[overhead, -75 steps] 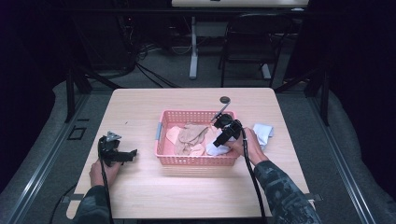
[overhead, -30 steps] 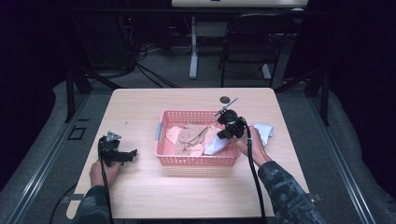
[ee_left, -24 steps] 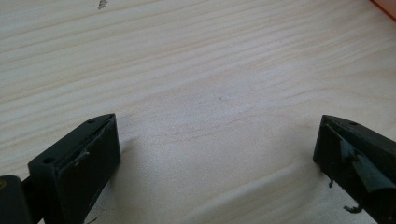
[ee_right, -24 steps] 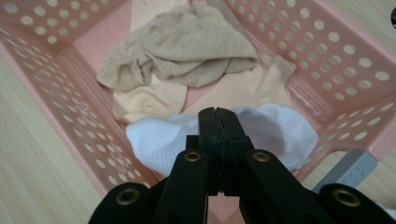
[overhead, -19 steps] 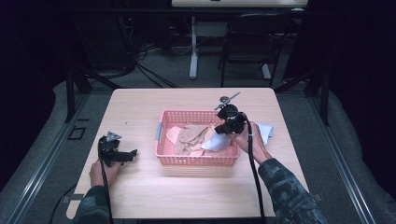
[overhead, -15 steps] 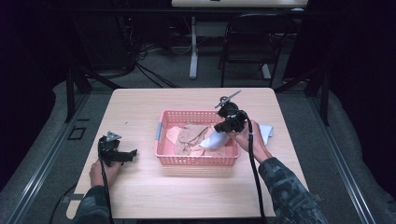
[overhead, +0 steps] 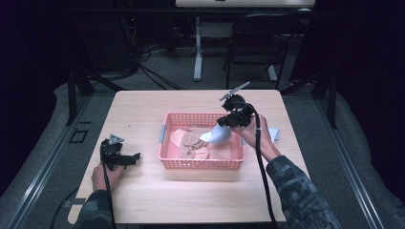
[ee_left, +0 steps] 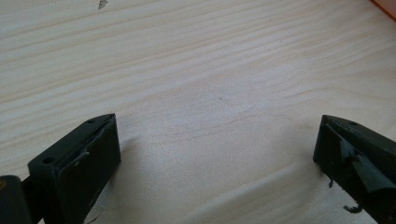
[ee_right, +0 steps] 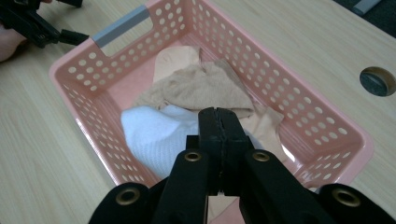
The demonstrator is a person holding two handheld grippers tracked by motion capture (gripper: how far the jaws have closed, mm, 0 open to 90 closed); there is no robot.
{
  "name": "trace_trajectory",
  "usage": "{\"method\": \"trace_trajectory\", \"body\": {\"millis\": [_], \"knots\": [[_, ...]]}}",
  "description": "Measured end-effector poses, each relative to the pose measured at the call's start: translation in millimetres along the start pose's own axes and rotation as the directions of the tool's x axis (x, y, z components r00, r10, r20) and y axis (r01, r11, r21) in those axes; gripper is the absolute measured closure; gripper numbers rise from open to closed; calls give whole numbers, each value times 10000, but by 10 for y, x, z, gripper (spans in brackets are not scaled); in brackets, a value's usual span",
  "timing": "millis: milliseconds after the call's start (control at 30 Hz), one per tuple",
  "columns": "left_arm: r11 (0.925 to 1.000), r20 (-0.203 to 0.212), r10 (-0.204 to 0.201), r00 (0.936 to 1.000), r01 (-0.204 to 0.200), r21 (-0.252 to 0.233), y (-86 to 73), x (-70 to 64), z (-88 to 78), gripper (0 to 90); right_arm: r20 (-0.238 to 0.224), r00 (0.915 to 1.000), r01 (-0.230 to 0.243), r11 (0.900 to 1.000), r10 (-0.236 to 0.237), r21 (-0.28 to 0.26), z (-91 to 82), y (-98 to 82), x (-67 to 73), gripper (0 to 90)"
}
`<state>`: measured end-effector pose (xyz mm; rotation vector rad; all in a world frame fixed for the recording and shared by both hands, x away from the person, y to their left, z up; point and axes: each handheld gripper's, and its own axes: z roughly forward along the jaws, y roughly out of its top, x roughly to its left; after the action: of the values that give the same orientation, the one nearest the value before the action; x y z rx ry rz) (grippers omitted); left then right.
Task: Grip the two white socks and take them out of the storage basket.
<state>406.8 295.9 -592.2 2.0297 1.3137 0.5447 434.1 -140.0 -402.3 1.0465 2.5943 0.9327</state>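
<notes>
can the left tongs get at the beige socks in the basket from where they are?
Probably yes: left tongs are open and empty, beige socks lie uncovered on their side of the basket.

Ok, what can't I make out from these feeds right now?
- Right gripper view: the right gripper covers where it pinches the white sock.
- High view: the pale item beside the basket is half hidden by the hand.
- Left gripper view: basket cut off at corner.
</notes>
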Motion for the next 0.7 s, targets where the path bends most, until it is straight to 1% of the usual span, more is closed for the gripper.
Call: {"method": "trace_trajectory", "body": {"millis": [200,400,433,700], "knots": [[10000,-1,4,10000,-4,-15,2,1,3,5,70,9999,145,9997,-144,-208,-138,78,23,898],[10000,-10,7,10000,-7,-38,3,1,6,5,146,9998,165,9987,-158,-482,-270,135,41,898],[10000,-4,7,10000,-7,-34,2,1,5,5,166,9997,182,9987,-174,-477,-291,142,40,898],[10000,-1,11,10000,-11,-18,2,0,4,5,392,9992,137,9954,-100,-944,-518,173,-5,898]]}}
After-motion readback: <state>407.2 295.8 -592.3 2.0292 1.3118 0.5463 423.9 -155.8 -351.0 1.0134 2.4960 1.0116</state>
